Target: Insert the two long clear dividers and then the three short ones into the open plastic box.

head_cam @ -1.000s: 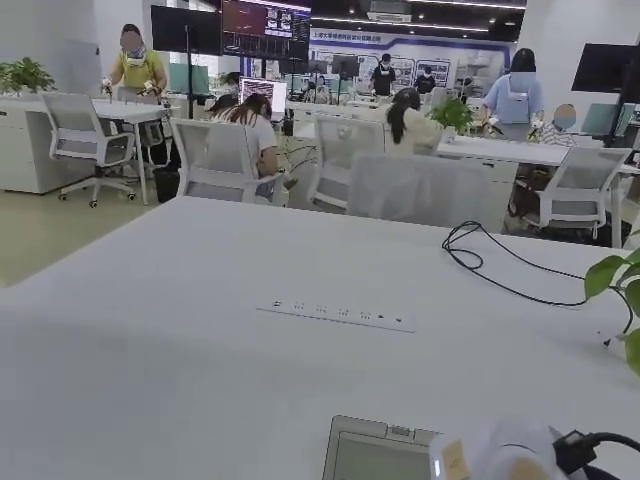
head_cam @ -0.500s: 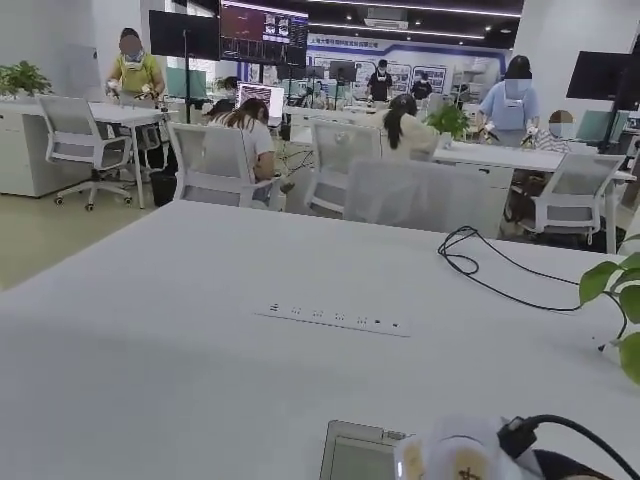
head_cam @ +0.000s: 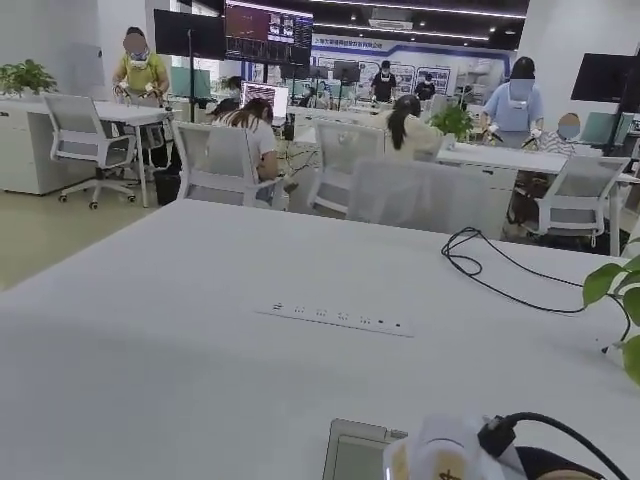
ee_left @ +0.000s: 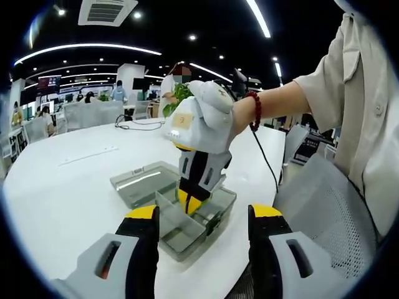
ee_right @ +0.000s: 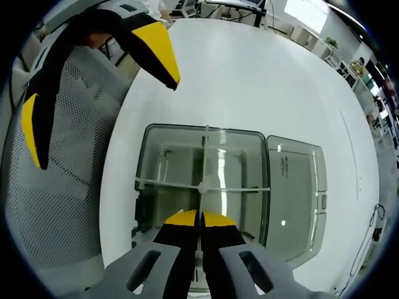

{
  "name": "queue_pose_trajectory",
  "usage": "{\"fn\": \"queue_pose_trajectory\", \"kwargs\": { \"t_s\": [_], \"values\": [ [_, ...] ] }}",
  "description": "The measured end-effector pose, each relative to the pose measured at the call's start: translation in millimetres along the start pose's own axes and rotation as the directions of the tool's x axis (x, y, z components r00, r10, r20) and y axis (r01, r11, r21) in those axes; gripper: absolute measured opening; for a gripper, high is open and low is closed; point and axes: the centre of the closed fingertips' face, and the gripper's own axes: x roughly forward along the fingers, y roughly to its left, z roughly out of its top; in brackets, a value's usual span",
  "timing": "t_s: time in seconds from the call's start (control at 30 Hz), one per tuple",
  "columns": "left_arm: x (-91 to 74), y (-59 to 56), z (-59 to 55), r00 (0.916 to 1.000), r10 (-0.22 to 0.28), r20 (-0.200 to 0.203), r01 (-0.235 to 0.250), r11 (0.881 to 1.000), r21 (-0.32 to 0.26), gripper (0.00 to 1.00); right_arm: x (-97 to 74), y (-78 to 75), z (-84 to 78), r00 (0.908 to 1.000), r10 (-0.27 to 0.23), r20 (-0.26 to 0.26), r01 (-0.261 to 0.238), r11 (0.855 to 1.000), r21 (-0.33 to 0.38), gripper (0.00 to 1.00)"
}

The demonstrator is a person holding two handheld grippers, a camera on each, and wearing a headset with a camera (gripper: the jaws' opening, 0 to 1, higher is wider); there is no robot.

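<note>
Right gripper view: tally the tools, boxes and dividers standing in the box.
Yellow-tipped tools: 2 (right tool, left tool)
Clear plastic box, lid open: 1
Clear dividers in the box: 2
Total: 5

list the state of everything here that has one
plastic box, open, lid flat on the table
left claw, open, empty
right claw, shut on upright divider
upright divider, standing in the box
cross divider, seated across the box

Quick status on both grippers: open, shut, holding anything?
Left gripper: jaws open, holding nothing.
Right gripper: jaws shut on a clear divider standing in the plastic box.
</note>
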Motion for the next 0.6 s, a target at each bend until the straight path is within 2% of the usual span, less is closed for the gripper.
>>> {"fn": "queue_pose_trajectory", "kwargs": {
  "t_s": [0.1,0.27,0.33,0.4,0.6],
  "values": [
    [-0.8,1.5,0.6,1.0,0.006,0.003,-0.006,1.0,0.0,0.57,-0.1,-0.4,0.5,1.0,0.0,0.005,0.0,1.0,-0.009,0.02],
    [-2.9,3.8,0.3,0.9998,0.021,-0.001,-0.021,1.0,0.009,0.57,-0.3,-0.3,1.8,0.9996,0.01,0.026,-0.011,1.0,0.017,0.04],
    [-3.2,4.6,0.6,0.9997,0.024,0.002,-0.024,1.0,0.005,0.58,0.0,-0.7,1.9,0.9996,0.007,0.027,-0.008,1.0,0.019,0.1],
    [-3.5,6.0,0.6,0.9996,0.029,0.002,-0.029,1.0,0.005,0.58,0.2,2.1,2.0,0.9994,0.022,0.027,-0.023,0.999,0.023,0.1],
    [-3.9,7.7,0.5,0.9994,0.035,0.003,-0.035,0.999,0.005,0.61,-4.8,3.7,7.0,0.9985,0.013,0.053,-0.015,1.0,0.027,0.17]
  ]
}}
